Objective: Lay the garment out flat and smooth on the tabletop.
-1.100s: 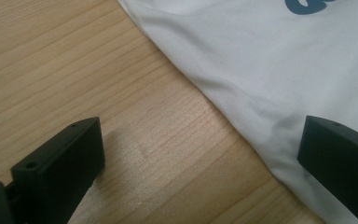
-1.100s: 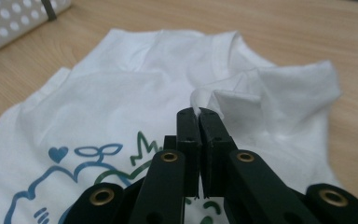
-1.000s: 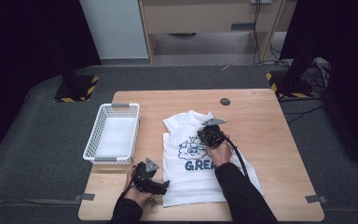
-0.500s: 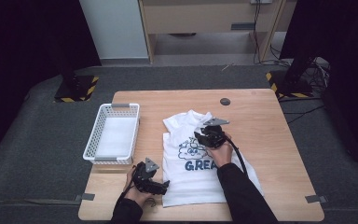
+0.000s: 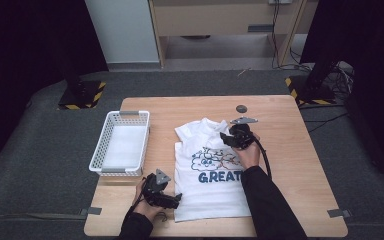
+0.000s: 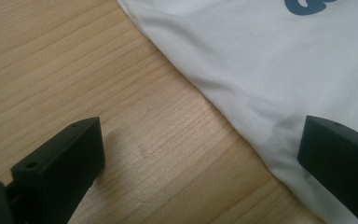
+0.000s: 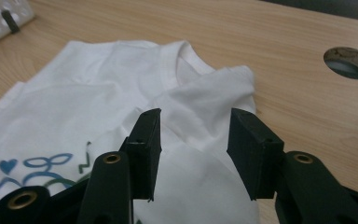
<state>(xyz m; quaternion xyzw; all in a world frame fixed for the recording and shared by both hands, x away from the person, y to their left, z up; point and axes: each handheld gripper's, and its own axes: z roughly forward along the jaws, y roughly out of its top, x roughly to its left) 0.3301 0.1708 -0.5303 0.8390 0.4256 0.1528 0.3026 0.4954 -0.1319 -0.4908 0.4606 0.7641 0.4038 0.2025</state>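
Note:
A white T-shirt (image 5: 207,170) printed "GREAT" lies flat on the wooden table (image 5: 290,165), its right sleeve (image 7: 214,88) folded in over the chest. My right gripper (image 5: 226,138) hovers just above that folded sleeve. Its jaws have just been opening and stand apart with nothing between them (image 7: 195,122); the cloth lies beyond them. My left gripper (image 5: 176,198) rests low at the shirt's near left corner, open wide (image 6: 200,125). One jaw is over bare wood, the other over the shirt's side edge (image 6: 261,56).
A white perforated basket (image 5: 97,150) stands at the table's left edge. A round cable hole (image 5: 241,108) sits in the tabletop beyond the shirt's collar, and it is seen close by (image 7: 349,60) in the right gripper view. Bare wood lies right of the shirt.
My right gripper has opened, lifted off the folded sleeve and drifted right and away. The left gripper has stayed put.

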